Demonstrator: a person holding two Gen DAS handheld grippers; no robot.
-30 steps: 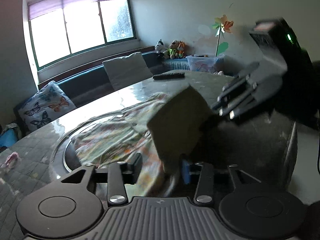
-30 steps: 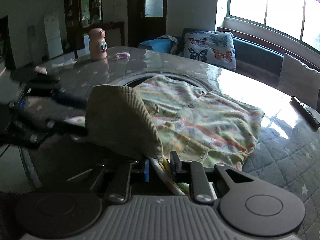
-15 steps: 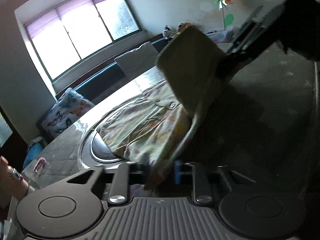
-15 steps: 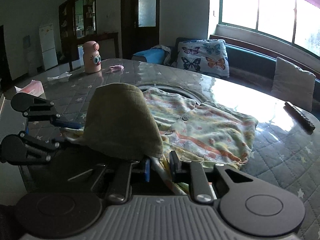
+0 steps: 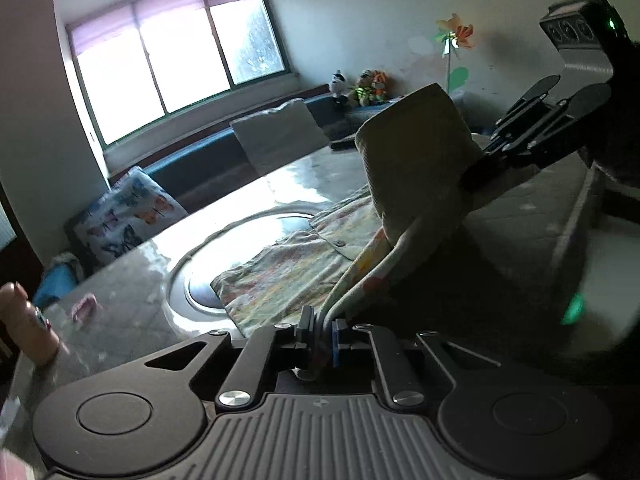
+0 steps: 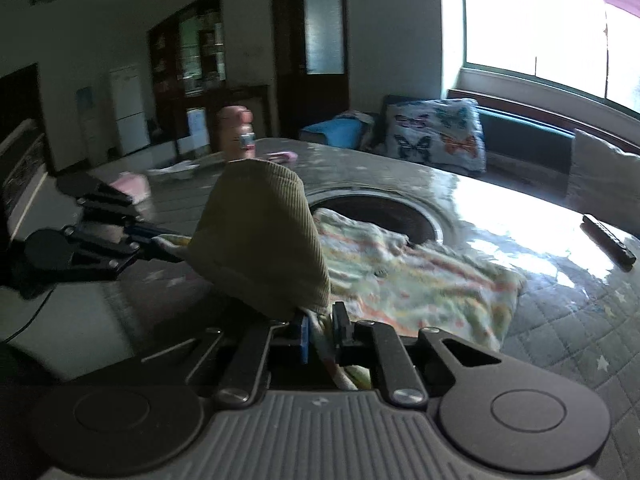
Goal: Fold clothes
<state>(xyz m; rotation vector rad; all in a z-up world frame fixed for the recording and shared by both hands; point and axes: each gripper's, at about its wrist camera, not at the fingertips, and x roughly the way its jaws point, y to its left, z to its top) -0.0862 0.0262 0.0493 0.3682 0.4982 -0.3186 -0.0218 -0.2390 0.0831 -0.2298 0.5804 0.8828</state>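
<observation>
A small floral shirt (image 5: 288,272) (image 6: 408,280) with an olive corduroy lining (image 5: 416,152) (image 6: 260,248) lies on the round table (image 5: 132,284) (image 6: 560,328). Its near hem is lifted off the table, and the olive inside faces me. My left gripper (image 5: 320,332) is shut on one corner of the hem. The other corner is pinched in my right gripper (image 6: 322,328), which is shut too. Each gripper shows in the other's view: the right one (image 5: 476,172) at upper right, the left one (image 6: 156,244) at left. The far part of the shirt rests over the table's round inset.
A dark remote (image 6: 608,240) lies on the table to the right. A pink toy bottle (image 6: 236,132) and a pink tissue pack (image 6: 132,184) stand at the far left side. A bench with a butterfly cushion (image 6: 436,136) and a window lie beyond the table.
Both grippers have lifted the held hem higher and carried it toward the far side, so the olive lining stands taller. The shirt's flat part has bunched shorter on the table.
</observation>
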